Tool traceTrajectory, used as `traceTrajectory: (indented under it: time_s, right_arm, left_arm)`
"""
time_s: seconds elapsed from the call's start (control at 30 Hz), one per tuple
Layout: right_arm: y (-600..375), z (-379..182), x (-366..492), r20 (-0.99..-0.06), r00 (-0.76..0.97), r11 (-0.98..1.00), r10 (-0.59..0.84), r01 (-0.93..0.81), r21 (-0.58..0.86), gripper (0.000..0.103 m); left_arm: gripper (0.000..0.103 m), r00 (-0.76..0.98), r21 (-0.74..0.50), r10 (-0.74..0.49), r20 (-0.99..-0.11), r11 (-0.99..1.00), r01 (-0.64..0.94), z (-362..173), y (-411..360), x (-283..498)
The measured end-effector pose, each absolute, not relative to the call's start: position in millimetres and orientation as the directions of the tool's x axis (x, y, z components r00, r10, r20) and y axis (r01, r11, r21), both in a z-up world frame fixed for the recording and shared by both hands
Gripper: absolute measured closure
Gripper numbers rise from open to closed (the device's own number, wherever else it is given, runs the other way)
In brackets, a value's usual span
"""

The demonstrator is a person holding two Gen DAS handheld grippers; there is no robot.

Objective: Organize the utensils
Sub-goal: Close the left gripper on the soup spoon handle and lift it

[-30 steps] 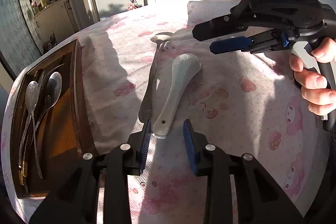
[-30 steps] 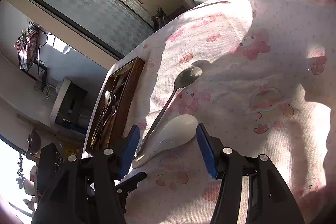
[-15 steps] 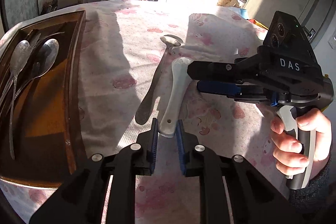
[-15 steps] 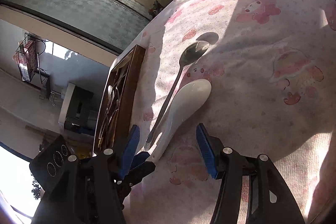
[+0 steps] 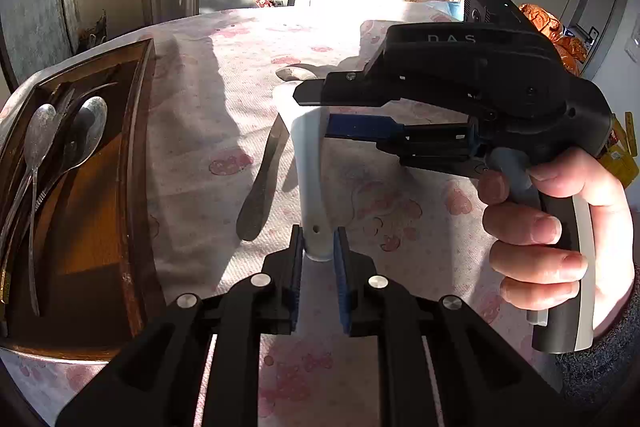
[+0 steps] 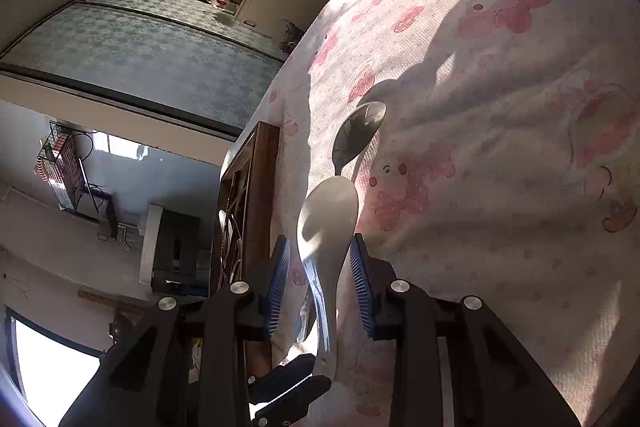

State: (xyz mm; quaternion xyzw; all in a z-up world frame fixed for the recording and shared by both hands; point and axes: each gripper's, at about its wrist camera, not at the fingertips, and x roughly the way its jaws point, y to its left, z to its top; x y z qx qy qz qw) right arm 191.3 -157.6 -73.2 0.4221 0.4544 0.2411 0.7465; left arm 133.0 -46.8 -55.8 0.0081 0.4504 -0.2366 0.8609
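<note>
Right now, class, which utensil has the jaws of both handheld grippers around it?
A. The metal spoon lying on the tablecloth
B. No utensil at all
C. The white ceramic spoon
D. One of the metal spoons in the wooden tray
C: the left gripper is shut on the handle end of the white ceramic spoon, and the right gripper has its jaws either side of its bowl.

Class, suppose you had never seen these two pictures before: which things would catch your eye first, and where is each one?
First, the white ceramic spoon in the middle of the pink-patterned tablecloth, with the left tool clamped on its handle end and the right tool straddling its bowl, jaws just closing. Right beside it lies a metal spoon. At the table's left edge sits a dark wooden tray holding more metal spoons.
</note>
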Motion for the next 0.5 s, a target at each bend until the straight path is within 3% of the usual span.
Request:
traceTrajectory:
  time_s: [0.3,0.33,0.47,0.5]
  right_arm:
    - [-133,-69,194,-0.480,0.451,0.560,0.752,-0.052,0.827,0.074]
    - [-130,-70,194,-0.482,0.451,0.563,0.751,-0.054,0.825,0.082]
    - [-129,-70,191,-0.479,0.467,0.573,0.743,-0.074,0.816,0.090]
    - [-130,-70,190,-0.479,0.469,0.573,0.742,-0.072,0.817,0.091]
  left_arm:
    - [0.087,0.454,-0.250,-0.440,-0.775,0.873,0.419,-57,-41,140]
    - [0.087,0.453,-0.250,-0.440,-0.775,0.873,0.420,-57,-41,140]
    - [0.085,0.466,-0.235,-0.435,-0.770,0.873,0.427,-54,-43,137]
    - [0.078,0.483,-0.209,-0.414,-0.771,0.882,0.422,-53,-44,134]
